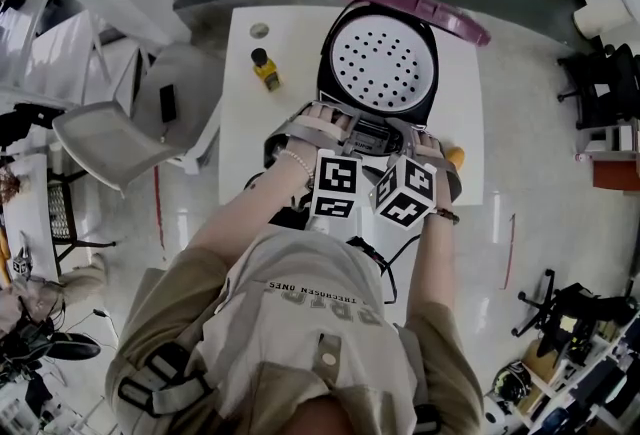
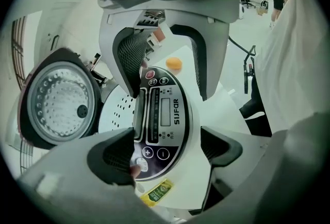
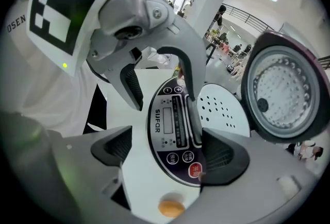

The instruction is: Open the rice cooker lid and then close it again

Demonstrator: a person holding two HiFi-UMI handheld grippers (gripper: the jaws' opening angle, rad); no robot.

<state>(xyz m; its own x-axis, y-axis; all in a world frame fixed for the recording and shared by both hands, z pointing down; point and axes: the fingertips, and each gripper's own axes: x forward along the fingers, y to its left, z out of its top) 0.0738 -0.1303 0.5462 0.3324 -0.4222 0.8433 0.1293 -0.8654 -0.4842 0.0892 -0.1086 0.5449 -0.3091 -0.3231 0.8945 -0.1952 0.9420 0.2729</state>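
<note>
**White surface (image 1: 245,123), rice cooker (image 1: 327,63) open**

Rice cooker stands mid-surface, its purple lid (image 1: 415,8) tilted back toward the far edge. Left gripper (image 2: 167,148) and right gripper (image 3: 165,153) sit side by side over the control panel (image 2: 162,109), both jaws spread, pinching nothing.

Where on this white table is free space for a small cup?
Bare table right of the rice cooker, beyond the orange object; also the left strip near the yellow bottle. Crowded at its front: left hand-held gripper, right hand-held gripper.

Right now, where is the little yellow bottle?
In the head view, the yellow bottle sits on the white table, just left of the open rice cooker.
</note>
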